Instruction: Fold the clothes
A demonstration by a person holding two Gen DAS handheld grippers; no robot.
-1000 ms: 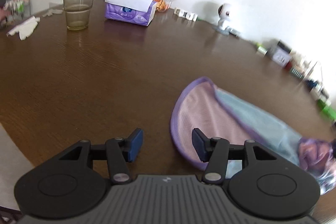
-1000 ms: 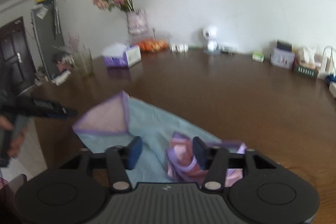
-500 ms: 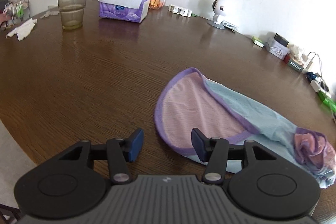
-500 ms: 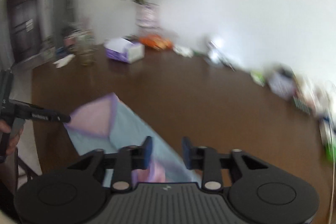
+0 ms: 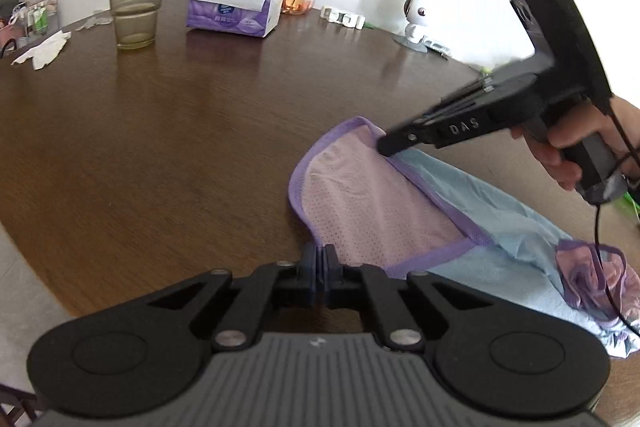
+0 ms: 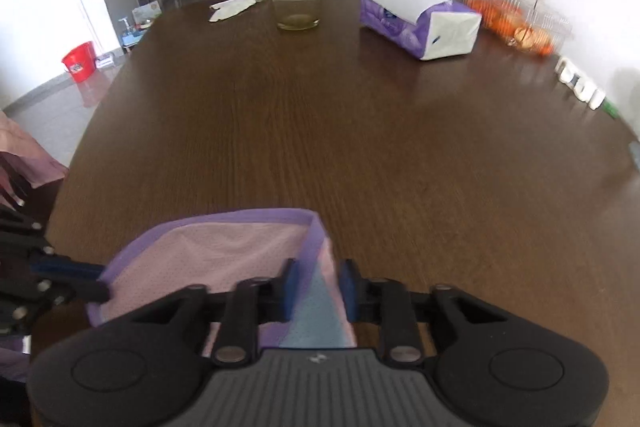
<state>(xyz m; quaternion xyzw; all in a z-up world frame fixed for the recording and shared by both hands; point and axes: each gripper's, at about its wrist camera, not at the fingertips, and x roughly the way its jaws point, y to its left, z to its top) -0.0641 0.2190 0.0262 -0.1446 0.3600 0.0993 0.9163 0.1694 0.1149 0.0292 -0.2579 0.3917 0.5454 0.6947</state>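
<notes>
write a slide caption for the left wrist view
Left gripper pinches the garment's purple hem as the right gripper reaches its far edge.

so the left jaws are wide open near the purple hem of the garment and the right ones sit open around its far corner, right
Not quite: the left gripper is shut, its jaws pressed together at the purple hem of the garment, as the left wrist view shows. The right gripper does sit open around the far corner, per the right wrist view.

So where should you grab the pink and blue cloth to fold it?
Best on the purple trim at its rounded pink end, coming in low from the edges. The cloth lies flat on the table, so only its border gives the fingers something to pinch. The left gripper has shut on the near trim; the right gripper straddles the far corner, still open.
</notes>
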